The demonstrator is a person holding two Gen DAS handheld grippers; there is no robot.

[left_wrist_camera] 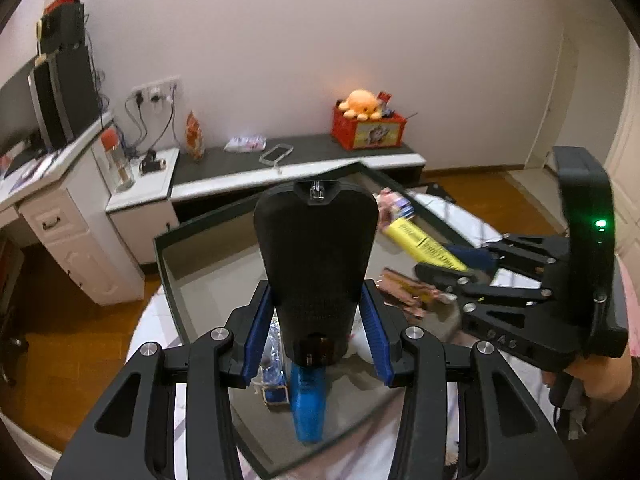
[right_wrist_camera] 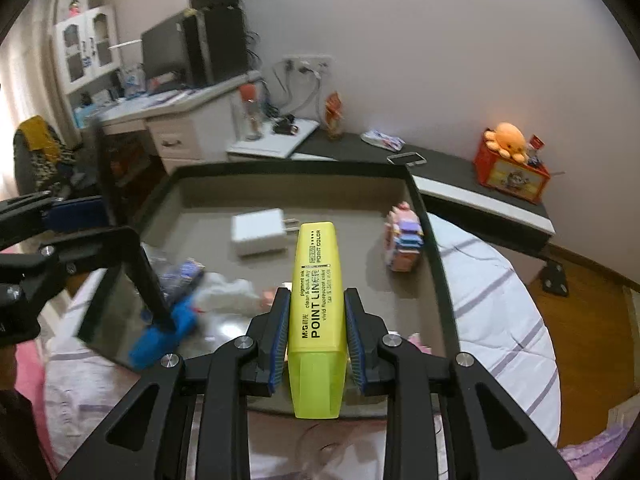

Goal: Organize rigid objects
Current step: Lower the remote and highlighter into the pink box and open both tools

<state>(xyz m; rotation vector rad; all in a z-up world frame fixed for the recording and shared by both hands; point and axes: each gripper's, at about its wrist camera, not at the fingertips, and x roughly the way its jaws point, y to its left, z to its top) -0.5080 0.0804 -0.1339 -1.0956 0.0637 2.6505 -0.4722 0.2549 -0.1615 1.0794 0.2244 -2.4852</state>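
Clamped between the blue pads of the right gripper [right_wrist_camera: 317,336] is a yellow highlighter [right_wrist_camera: 317,312]. It lies lengthwise along the fingers, its translucent cap end toward the camera and its printed barrel reaching forward past the fingertips. The jaws stand nearly closed, both pads pressing flat on the sides of the marker.

Beyond the tip of the highlighter sits a shallow tray [right_wrist_camera: 434,264] with a dark rim and a grey floor, resting on a white striped bed cover [right_wrist_camera: 500,320]. On the tray floor a white charger plug [right_wrist_camera: 260,232] lies just ahead of the highlighter's tip, and a small pink and blue block toy [right_wrist_camera: 404,240] stands close to the tray's right wall.

Seen from the left wrist, the left gripper [left_wrist_camera: 316,340] grips a black object [left_wrist_camera: 316,264] with a rounded top, which rises upright between the fingers and hides much of the tray. Its jaws are partly apart, the pads pressed against the narrower lower part of that object. What the object is cannot be told. Below it a blue item [left_wrist_camera: 306,404] shows against the tray. To the right in that view, the right gripper holds the highlighter over the tray's right part.
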